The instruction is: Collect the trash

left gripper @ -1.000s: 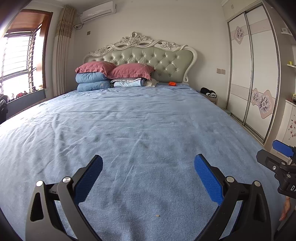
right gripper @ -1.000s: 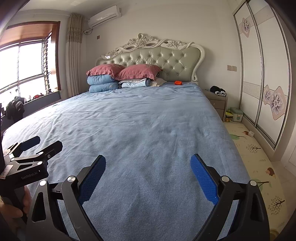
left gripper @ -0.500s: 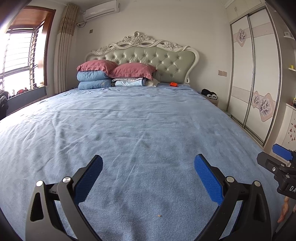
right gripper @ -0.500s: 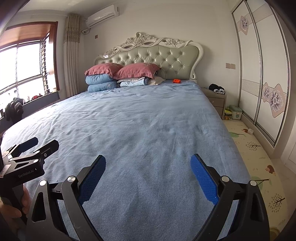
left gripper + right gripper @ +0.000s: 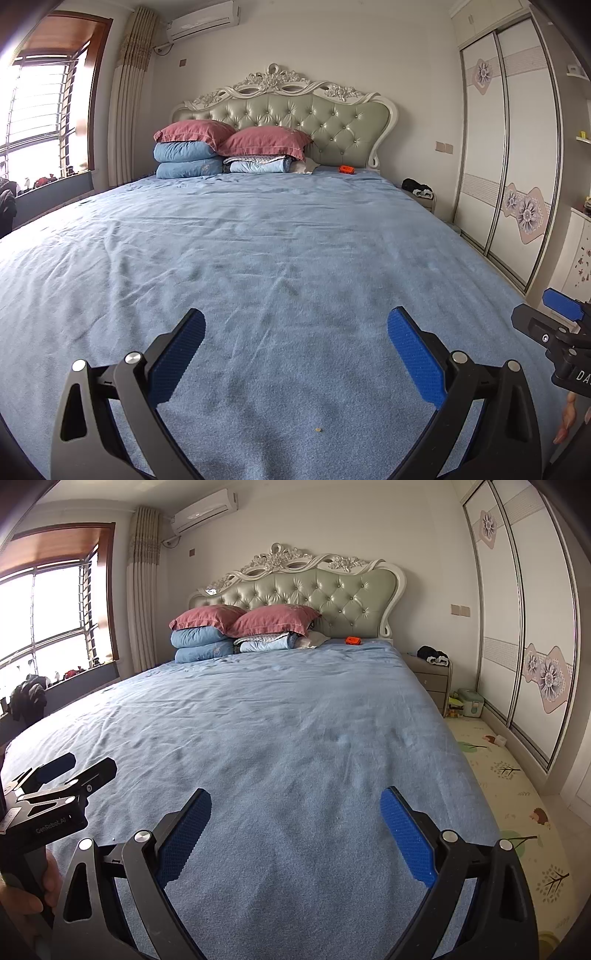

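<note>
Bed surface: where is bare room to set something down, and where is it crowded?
The blue bedspread lies bare from the hand-held grippers up to the pillows, save a tiny crumb. Crowded: the headboard end, with stacked pillows and an orange object.

We see a bedroom w/ blue-covered bed (image 5: 258, 240), tufted headboard (image 5: 317, 122), daylit window (image 5: 33, 122) left, sliding wardrobe (image 5: 513, 155) right.

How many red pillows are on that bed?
2. One red pillow lies on the stacked blue quilts at the left of the headboard; the other red pillow rests beside it on a folded blanket. More could be hidden behind.
</note>
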Motion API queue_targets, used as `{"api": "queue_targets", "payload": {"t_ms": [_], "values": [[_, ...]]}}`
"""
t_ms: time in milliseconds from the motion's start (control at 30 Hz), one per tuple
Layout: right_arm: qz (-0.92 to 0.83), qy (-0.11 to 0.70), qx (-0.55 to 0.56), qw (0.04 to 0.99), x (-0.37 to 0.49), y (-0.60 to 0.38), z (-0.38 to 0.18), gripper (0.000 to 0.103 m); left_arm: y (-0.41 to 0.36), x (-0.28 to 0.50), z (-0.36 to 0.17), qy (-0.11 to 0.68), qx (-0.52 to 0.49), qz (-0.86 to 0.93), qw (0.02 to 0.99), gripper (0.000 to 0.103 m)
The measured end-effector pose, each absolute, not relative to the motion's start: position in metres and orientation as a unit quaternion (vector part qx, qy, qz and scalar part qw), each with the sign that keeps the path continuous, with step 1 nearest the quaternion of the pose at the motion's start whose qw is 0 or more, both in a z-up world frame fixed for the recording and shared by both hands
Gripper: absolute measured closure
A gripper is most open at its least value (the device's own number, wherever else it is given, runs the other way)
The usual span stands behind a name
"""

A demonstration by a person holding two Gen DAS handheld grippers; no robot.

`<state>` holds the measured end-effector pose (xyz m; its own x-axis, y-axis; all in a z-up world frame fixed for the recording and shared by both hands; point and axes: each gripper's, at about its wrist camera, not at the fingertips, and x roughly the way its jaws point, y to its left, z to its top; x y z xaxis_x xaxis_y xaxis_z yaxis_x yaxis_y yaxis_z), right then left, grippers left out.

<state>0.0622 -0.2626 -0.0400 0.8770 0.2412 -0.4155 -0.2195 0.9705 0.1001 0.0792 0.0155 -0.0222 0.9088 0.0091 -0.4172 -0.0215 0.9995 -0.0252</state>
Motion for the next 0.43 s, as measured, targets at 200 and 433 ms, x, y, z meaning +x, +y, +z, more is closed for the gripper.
{"api": "queue_targets", "payload": {"t_ms": [200, 433], "values": [[0.119, 0.219, 0.025, 0.968, 0.0631, -0.2630, -0.0406, 0.013, 0.0139, 0.0803, -0.0228, 0.217, -0.013, 0.004, 0.976, 0.004], [0.119, 0.219, 0.025, 0.968, 0.0630, -0.2631, -0.0406, 0.013, 0.0101, 0.0819, -0.0240, 0.222, -0.006, -0.001, 0.975, 0.004]]}}
